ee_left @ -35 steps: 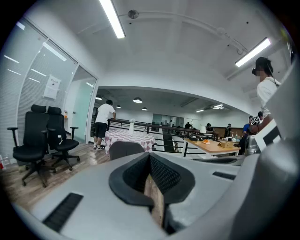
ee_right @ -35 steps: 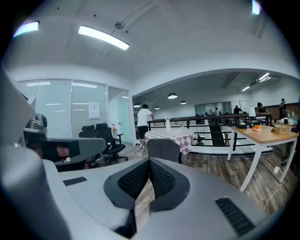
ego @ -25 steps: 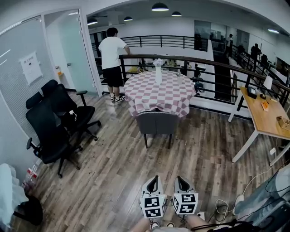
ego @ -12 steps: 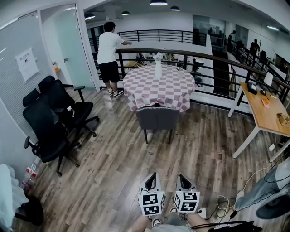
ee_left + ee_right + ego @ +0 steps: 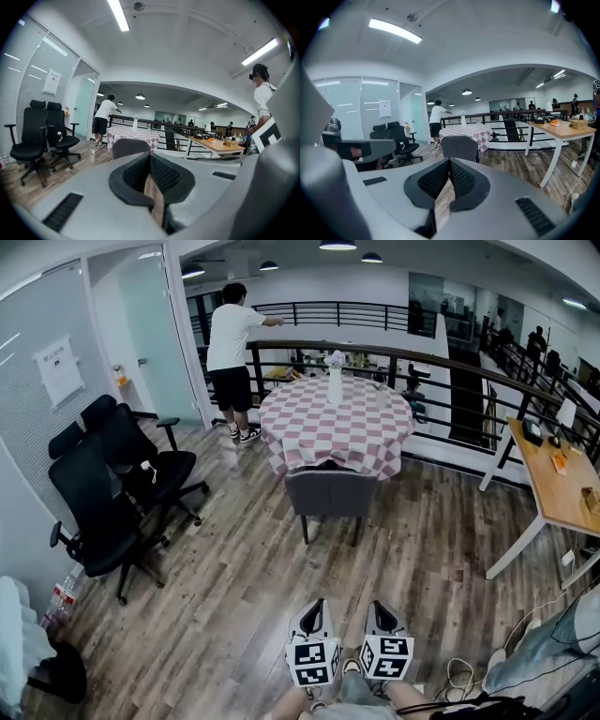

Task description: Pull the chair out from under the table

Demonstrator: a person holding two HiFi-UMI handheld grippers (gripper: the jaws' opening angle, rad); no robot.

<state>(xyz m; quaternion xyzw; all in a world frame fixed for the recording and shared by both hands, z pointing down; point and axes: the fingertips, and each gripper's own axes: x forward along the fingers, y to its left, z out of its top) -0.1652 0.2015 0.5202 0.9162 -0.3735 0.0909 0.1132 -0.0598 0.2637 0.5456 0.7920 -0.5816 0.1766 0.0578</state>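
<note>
Grey upholstery covered the one chair (image 5: 330,493) that mattered: a low, padded seat with a gently curved back and thin dark legs. It stood pushed in at the near edge of the single round table (image 5: 300,423), its back facing the viewer and its front tucked beneath the hanging cloth.

The cloth was a pink-and-white check that draped over the table's edge in soft folds. One tall white vase (image 5: 336,381) stood upright near the table's middle.

Two grippers sat low in the head view, side by side and well apart from the chair. The left gripper (image 5: 316,607) had its two ribbed black pads pressed together at the tips with nothing between them. The right gripper (image 5: 378,608) was closed the same way, also empty. Each carried a cube of black-and-white square markers.

Two black office chairs stood at the left by a frosted glass wall, one (image 5: 141,460) behind the other (image 5: 94,521) (both on wheeled star bases, with armrests). One pale wooden desk (image 5: 553,488) on white legs stood at the right. One person (image 5: 231,352) in a white top and dark shorts stood beyond the table, at a black metal railing (image 5: 450,367). The floor (image 5: 244,596) was streaked brown-grey wooden planking.
</note>
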